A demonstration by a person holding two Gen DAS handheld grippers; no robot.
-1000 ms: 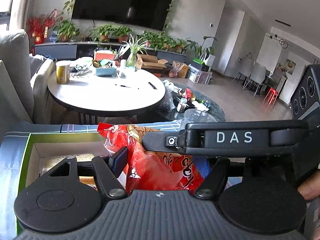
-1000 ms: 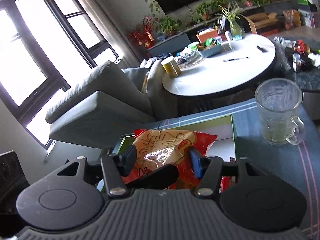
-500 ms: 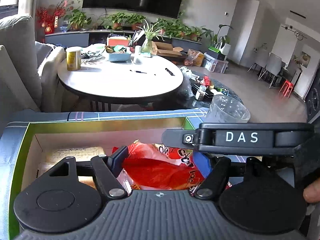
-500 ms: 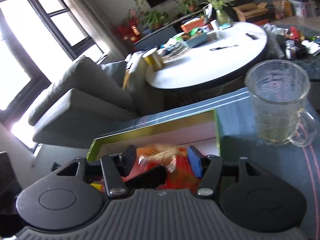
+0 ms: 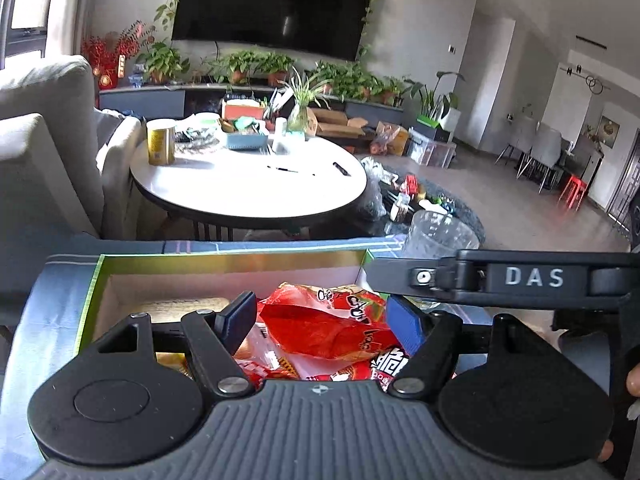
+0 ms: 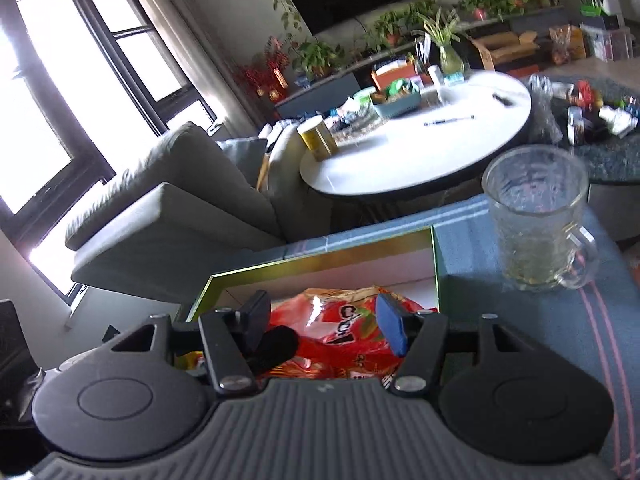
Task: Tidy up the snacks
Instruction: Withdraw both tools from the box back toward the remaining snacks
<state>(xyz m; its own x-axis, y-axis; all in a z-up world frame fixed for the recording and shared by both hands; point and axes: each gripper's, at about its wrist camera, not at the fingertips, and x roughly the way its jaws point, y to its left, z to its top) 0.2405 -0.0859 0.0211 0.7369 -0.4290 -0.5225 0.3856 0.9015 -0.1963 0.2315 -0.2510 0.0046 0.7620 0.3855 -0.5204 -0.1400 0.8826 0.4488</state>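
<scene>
Red crinkly plastic fills both wrist views: the snack bag [image 5: 332,332] lies inside the green-edged box [image 5: 224,258] on the blue cloth, on top of other packets. The left gripper [image 5: 320,316] has its jaws set apart either side of the bag, and no pad can be seen pressing on it. The right gripper [image 6: 324,320] has just been opening — its jaws stand either side of the same bag, which sits between them, seemingly let go (the near side of the contact is hidden by the gripper body).

The risk from here, as a judgement: the foil is slack and puffy, so a pad catching a fold on the way out could drag the bag back over the box wall. The glass mug [image 6: 536,220] stands just beside the box's right end — a wide sweep by the right hand could knock it.
</scene>
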